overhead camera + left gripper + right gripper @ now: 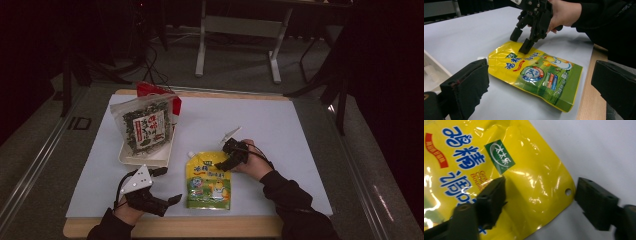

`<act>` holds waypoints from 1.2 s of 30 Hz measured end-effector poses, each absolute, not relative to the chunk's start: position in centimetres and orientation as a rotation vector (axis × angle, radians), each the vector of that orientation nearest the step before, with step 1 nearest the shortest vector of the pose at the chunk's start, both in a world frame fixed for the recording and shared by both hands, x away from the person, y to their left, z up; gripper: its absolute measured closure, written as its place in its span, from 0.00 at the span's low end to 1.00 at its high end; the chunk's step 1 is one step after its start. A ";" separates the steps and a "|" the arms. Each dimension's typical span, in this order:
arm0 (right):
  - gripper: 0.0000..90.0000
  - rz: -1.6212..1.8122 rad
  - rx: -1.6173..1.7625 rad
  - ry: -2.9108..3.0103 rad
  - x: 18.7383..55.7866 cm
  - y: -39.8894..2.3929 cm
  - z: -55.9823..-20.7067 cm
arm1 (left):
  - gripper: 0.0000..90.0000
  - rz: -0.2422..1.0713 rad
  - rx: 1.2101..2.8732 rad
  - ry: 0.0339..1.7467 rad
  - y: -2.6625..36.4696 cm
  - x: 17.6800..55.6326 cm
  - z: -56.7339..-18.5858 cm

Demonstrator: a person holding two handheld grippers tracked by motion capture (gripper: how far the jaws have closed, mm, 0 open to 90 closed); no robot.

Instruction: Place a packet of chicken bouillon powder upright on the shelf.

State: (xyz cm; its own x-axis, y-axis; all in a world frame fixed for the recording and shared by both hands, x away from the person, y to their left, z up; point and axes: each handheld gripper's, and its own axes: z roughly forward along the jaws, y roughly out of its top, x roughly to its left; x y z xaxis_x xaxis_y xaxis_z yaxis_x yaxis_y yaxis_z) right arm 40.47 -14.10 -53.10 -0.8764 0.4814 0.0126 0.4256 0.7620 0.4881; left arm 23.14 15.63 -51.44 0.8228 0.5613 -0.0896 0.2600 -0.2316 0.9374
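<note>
A yellow and green spouted pouch (208,181) lies flat on the white sheet (280,130), near the front edge. My right gripper (227,157) points down at the pouch's upper right corner. In the right gripper view the right gripper (540,187) is open: one jaw rests over the printed face of the pouch (499,157), the other stands on the sheet just past the corner with the punched hole. The left gripper view shows that right gripper (520,42) at the pouch's (534,75) far end. My left gripper (168,185) lies open to the pouch's left, with nothing between its fingers.
A white tray (150,159) at the left holds a seaweed packet (145,125) standing on edge, with a red packet (150,91) behind it. A small white object (231,134) lies beyond the right gripper. The wooden table edge (175,227) runs along the front.
</note>
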 end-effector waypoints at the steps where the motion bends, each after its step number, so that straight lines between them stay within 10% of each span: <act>1: 0.53 0.720 0.728 2.828 40.3 -14.1 -52.9 | 0.03 0.316 1.823 0.625 15.6 23.1 -51.5; 5: 0.65 0.675 0.694 2.812 39.6 -13.9 -52.5 | 0.03 0.312 1.824 0.624 15.6 23.2 -51.5; 11: 0.36 0.728 0.776 2.812 40.9 -14.5 -53.0 | 0.03 0.302 1.825 0.619 15.5 23.2 -51.5; 19: 0.33 0.710 0.718 2.852 41.2 -14.2 -53.1 | 0.03 0.298 1.831 0.616 15.4 23.3 -51.6; 36: 0.99 0.603 0.606 2.818 39.4 -12.6 -52.2 | 0.03 0.298 1.842 0.611 15.3 23.3 -51.7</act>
State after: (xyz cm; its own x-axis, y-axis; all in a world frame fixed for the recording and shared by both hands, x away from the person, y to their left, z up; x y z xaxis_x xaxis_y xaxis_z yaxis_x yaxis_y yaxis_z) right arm 39.44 -12.60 -52.25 -0.8969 0.4300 -0.1032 0.3501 0.8331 0.4283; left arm 23.26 15.26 -51.69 0.8343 0.5439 -0.0905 0.2631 -0.2483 0.9323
